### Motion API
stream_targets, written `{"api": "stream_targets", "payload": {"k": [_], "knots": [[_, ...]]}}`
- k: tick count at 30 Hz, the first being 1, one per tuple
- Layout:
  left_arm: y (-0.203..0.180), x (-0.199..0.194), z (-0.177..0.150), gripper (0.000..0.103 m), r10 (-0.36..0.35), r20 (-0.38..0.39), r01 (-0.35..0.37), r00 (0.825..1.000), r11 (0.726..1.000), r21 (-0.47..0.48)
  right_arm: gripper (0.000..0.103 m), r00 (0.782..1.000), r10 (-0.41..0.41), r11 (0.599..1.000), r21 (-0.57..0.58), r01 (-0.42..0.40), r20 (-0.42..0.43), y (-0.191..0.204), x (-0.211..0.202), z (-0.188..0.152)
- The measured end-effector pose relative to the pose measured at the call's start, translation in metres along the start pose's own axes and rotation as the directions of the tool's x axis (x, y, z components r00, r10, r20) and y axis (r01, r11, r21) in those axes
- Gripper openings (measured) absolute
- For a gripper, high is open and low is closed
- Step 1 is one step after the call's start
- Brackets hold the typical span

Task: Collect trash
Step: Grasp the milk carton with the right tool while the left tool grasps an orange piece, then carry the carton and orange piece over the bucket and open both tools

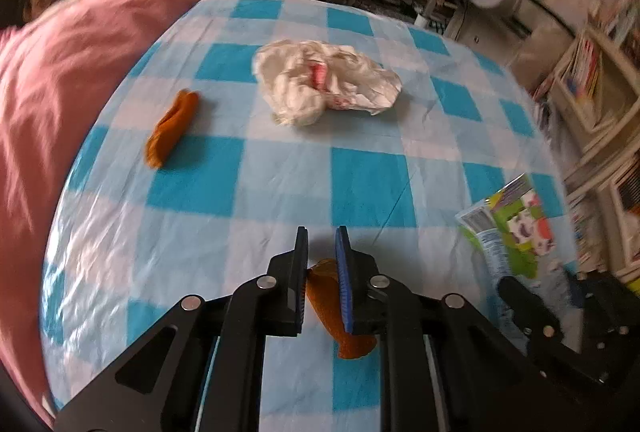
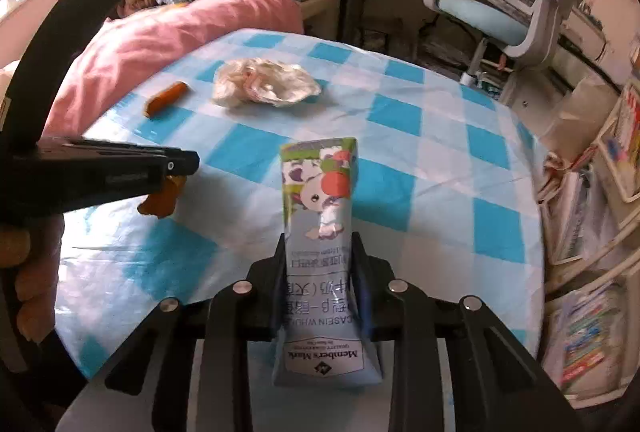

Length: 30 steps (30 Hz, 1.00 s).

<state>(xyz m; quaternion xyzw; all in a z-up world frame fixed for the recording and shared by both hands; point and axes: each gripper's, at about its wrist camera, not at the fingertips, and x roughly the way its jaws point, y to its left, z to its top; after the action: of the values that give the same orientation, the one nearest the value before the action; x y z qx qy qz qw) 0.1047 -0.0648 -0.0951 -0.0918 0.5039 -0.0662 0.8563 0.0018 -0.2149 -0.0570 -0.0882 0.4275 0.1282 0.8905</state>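
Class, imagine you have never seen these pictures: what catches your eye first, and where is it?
The milk carton with a cartoon cow, gripped in the right gripper, fills the near centre. To its left, the left gripper pinches an orange peel over the blue-checked tablecloth. Farther back lie a crumpled white wrapper and another orange peel piece.

I'm seeing soft daylight in both views, with the brightest patch blown out at the upper left of the right wrist view, beyond the pink quilt (image 2: pixel 168 36). The plastic tablecloth (image 1: pixel 360 188) throws white glare along its left edge, nearest that quilt. Shadows under the crumpled bag (image 1: pixel 326 80) are faint and short. Fisheye bending curves the tablecloth's checks and darkens the corners to black. The shelves (image 1: pixel 592 72) right of the tablecloth smear with motion blur; the centre stays fairly sharp.
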Motion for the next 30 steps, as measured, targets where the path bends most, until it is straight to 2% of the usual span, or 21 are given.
{"api": "stream_targets", "payload": {"k": [6,9,17,24,30], "knots": [[0.01,-0.035,-0.018,0.013,-0.065,0.056,0.066,0.996,0.998,-0.023,0.029,0.99,0.104,0.991,0.076,-0.111,0.098,-0.004,-0.032,-0.005],[0.008,-0.048,-0.028,0.013,-0.066,0.081,0.067,0.995,0.998,-0.002,0.029,0.981,0.144,0.982,0.103,-0.157,0.129,0.0,-0.041,-0.009],[0.019,-0.081,-0.057,0.013,-0.074,0.108,0.077,0.991,0.997,-0.028,0.029,0.936,0.301,0.932,0.153,-0.33,0.182,0.014,-0.064,-0.029],[0.034,-0.106,-0.089,0.013,-0.065,0.125,0.074,0.99,0.995,-0.063,0.029,0.911,0.38,0.9,0.164,-0.404,0.16,0.037,-0.075,-0.059],[0.039,-0.125,-0.119,0.013,-0.036,0.13,0.043,0.991,0.998,-0.053,0.029,0.896,0.432,0.886,0.137,-0.443,0.104,0.064,-0.08,-0.085]]}}
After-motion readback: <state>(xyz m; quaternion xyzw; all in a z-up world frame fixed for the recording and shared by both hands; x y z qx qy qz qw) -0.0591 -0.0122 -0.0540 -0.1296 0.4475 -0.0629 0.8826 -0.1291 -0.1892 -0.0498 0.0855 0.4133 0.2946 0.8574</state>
